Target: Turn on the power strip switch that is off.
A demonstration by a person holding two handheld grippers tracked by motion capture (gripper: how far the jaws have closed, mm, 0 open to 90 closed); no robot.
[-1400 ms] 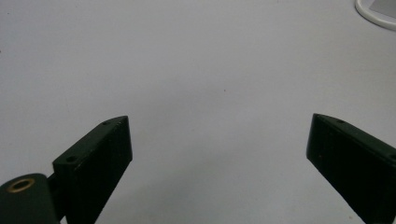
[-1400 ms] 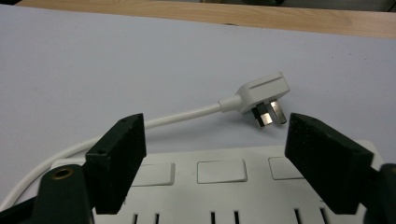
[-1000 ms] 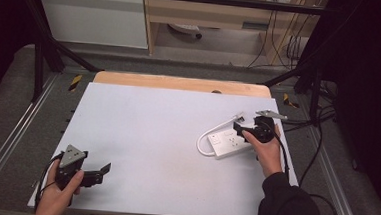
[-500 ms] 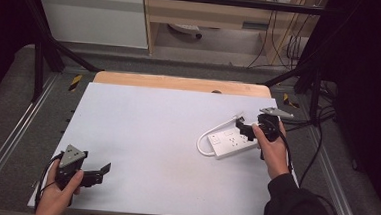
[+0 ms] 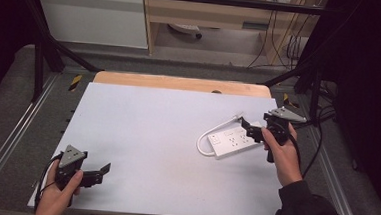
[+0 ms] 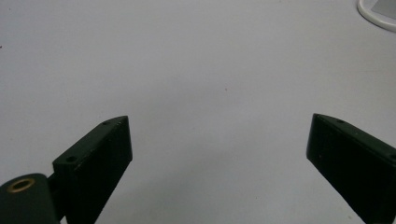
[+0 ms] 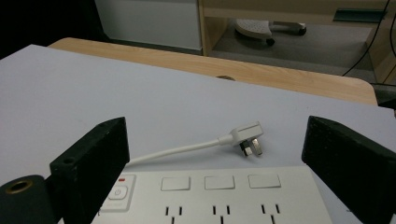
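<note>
A white power strip lies flat on the right part of the white tabletop. Its cable loops off its left end and back to a white plug lying behind it. My right gripper is open at the strip's right end, its jaws pointing left over it. In the right gripper view the strip lies low between the wide-apart jaws of the right gripper, and the plug lies beyond with its pins showing. My left gripper rests open at the front left corner, nothing between the jaws of the left gripper.
A strip of bare wooden table runs along the far edge of the white top. Metal frame rails flank the table. Shelving and hanging cables stand behind. A curve of the white cable shows at the top right of the left gripper view.
My right gripper has drawn back to the right, from over the power strip's middle to its right end. The left gripper and the strip have not moved.
</note>
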